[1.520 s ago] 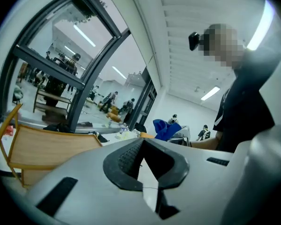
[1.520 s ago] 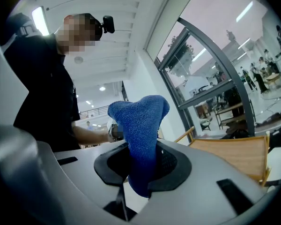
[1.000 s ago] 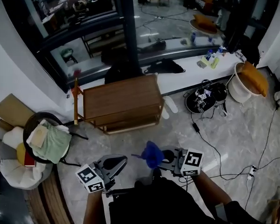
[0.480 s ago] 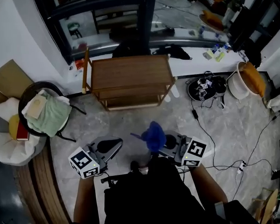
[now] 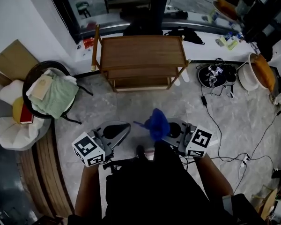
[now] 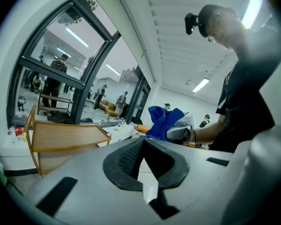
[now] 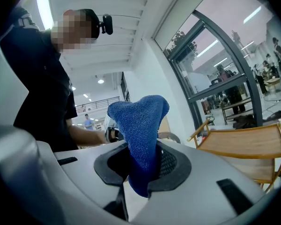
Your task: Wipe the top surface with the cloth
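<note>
So the right gripper (image 5: 172, 131) has its jaws clamped on the blue cloth (image 5: 157, 123), which pokes up out of them in a bunch. The left gripper (image 5: 113, 131) is near it at 9 o'clock, jaws apart with nothing in between. The wooden shelf unit (image 5: 143, 50) whose top needs wiping stands at 12 o'clock, well apart from both grippers and the cloth, and a round dark chair (image 5: 36, 72) piled with a green towel (image 5: 56, 100) is over at 10 o'clock.
</note>
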The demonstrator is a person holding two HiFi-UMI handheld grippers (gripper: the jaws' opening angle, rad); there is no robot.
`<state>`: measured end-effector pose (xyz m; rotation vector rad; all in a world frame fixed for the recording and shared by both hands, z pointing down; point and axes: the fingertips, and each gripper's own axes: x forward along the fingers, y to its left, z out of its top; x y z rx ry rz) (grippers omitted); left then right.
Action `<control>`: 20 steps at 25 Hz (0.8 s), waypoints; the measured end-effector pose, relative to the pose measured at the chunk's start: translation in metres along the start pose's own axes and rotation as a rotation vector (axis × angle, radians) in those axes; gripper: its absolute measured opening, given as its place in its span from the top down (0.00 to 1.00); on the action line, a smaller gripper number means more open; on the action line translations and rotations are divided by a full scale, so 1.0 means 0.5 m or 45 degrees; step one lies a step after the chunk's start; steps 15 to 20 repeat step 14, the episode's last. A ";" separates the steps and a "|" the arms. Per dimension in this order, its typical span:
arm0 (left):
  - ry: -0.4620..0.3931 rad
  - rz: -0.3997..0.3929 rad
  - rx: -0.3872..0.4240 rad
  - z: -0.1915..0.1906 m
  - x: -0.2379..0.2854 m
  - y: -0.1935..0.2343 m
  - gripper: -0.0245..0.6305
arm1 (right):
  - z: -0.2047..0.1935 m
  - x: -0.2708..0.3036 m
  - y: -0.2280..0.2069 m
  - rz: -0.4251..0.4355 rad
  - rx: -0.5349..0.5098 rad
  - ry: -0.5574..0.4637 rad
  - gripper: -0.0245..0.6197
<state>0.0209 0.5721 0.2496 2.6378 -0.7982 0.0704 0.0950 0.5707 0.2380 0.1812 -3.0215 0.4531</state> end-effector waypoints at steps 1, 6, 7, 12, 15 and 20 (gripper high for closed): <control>0.013 -0.008 0.007 -0.003 0.001 -0.005 0.95 | -0.002 0.000 0.000 -0.006 0.002 0.000 0.83; 0.019 -0.001 0.016 -0.004 -0.012 -0.008 0.95 | -0.011 0.007 0.009 -0.021 -0.017 0.050 0.83; 0.021 0.000 0.018 -0.005 -0.018 -0.007 0.95 | -0.010 0.011 0.011 -0.029 -0.031 0.058 0.83; 0.035 -0.008 0.028 -0.016 -0.018 -0.017 0.95 | -0.019 0.010 0.004 -0.070 -0.043 0.046 0.83; 0.049 -0.011 0.024 -0.026 -0.015 -0.024 0.95 | -0.025 0.007 0.007 -0.078 -0.030 0.040 0.83; 0.049 -0.011 0.024 -0.026 -0.015 -0.024 0.95 | -0.025 0.007 0.007 -0.078 -0.030 0.040 0.83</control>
